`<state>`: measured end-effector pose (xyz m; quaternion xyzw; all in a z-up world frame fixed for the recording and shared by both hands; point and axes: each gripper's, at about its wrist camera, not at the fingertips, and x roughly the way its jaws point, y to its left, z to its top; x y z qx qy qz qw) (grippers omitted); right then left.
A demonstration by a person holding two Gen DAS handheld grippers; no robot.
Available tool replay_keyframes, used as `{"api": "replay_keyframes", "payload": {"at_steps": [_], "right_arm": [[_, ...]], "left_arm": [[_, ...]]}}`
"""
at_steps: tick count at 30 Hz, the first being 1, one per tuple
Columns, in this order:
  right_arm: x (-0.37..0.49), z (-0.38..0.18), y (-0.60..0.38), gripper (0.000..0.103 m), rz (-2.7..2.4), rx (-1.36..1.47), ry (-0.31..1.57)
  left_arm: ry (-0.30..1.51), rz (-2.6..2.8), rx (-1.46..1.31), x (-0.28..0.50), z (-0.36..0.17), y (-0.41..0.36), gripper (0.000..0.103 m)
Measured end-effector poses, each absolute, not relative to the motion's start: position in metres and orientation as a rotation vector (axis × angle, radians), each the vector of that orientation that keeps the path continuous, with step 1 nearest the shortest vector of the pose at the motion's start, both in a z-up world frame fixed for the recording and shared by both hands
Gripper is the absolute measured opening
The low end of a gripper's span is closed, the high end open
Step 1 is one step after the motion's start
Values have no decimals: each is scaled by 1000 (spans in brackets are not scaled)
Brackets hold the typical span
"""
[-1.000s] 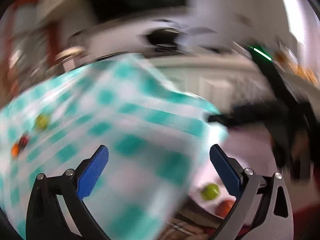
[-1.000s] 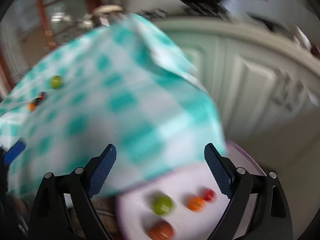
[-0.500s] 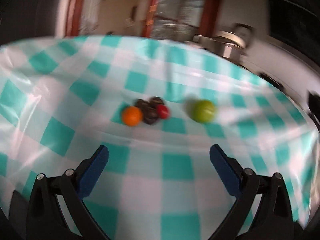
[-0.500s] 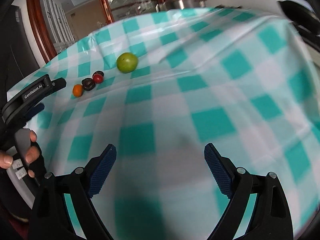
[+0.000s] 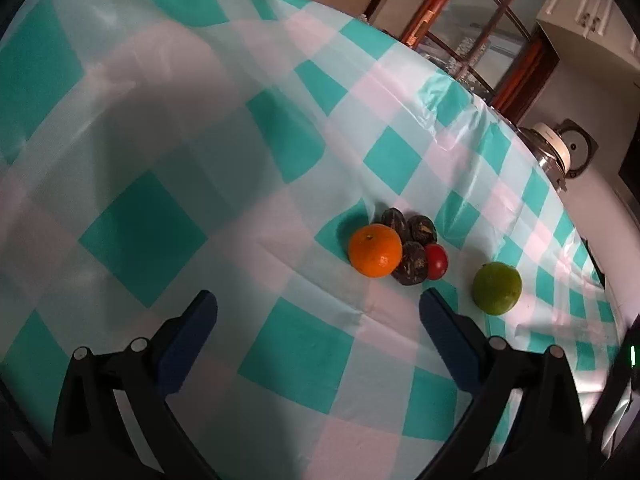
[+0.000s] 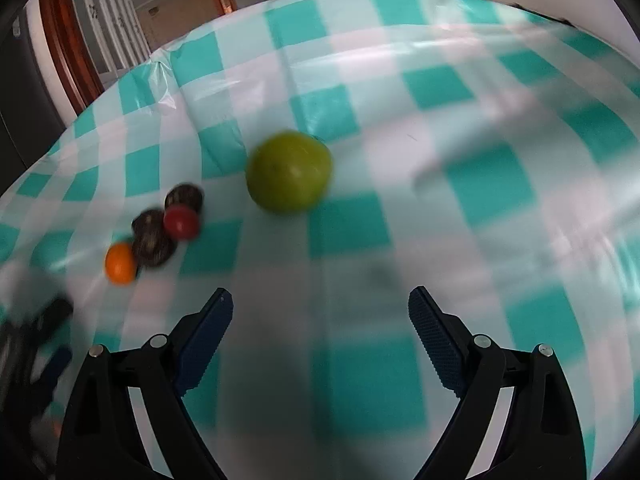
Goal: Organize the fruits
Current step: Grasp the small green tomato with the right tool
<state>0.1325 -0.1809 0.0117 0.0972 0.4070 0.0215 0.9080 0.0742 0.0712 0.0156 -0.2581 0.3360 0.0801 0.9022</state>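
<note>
On the teal-and-white checked tablecloth (image 5: 296,352) lies a small cluster: an orange (image 5: 375,250), three dark wrinkled fruits (image 5: 412,268) and a small red fruit (image 5: 437,261). A green fruit (image 5: 497,288) sits apart to their right. My left gripper (image 5: 318,300) is open and empty, just short of the cluster. In the right wrist view the green fruit (image 6: 289,171) lies ahead, with the red fruit (image 6: 181,222), dark fruits (image 6: 153,240) and orange (image 6: 119,263) at left. My right gripper (image 6: 320,298) is open and empty, a little short of the green fruit.
Wood-framed glass doors (image 5: 476,36) and a metal pot with a white lid (image 5: 554,148) stand beyond the table's far edge. The other gripper's dark body (image 6: 32,332) shows blurred at the left edge of the right wrist view.
Both grippers swung away from a pale plate holding fruit beside the table and over the tablecloth. The fruit cluster and green fruit now loom closer in both views.
</note>
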Motion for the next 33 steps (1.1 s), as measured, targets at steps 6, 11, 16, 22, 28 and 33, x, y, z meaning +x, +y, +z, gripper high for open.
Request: {"api": "replay_keyframes", "payload": {"at_steps": [6,11,16,22,28,33], "right_arm": [[194,10,-170,87,9,204,848],[220,4,-162,83,-2,182,892],[206,6,-173,65,24,244,863],[145,4,-204,65,43,456,806],[111,3,-216,65,59,544,784],[111,1,-214,65,71,554,780]], "left_arm": [[688,146,-476,75,17,61,101],[694,131,-446,77,17,54,101],[700,99,-358,83,20,38,101],[708,12,-128,111,27,9,101],[718,-82,191,140,34,-26,84],[749,-194,322,150,25,-38,77]]}}
